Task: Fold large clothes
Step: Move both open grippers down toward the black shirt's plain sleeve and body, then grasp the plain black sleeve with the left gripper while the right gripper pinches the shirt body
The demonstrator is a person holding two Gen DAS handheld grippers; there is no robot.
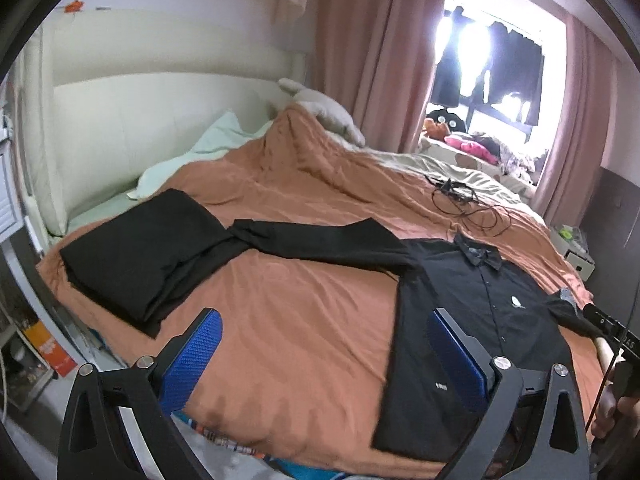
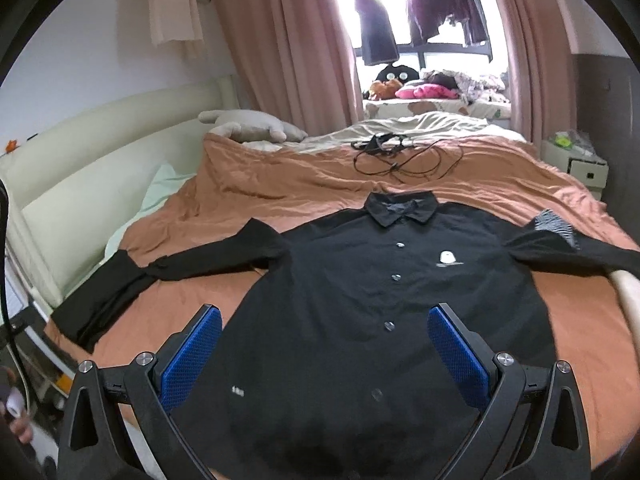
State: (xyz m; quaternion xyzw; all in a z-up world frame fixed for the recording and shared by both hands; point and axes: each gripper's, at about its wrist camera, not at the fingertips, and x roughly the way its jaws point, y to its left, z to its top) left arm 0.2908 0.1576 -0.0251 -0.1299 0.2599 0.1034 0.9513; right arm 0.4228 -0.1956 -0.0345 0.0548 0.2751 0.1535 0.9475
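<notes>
Black shirt with unreadable white chest logo, flat on orange bedcover; left gripper and right gripper spread, empty; pink curtains behind.

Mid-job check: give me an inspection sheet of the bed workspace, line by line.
Surface: orange duvet, wrinkled, covering the bed.
Job's things: black shirt laid flat, front up, buttoned, both sleeves spread out; folded black garment at the bed's left edge, the shirt's sleeve end lying on it.
Clutter: plush toy near the headboard; pale green pillow.
Grippers: left gripper open, empty, above the duvet by the shirt's edge; right gripper open, empty, over the shirt's hem.
Cables: black cable tangled beyond the collar.
Surroundings: pink curtains, clothes hanging at the window.
</notes>
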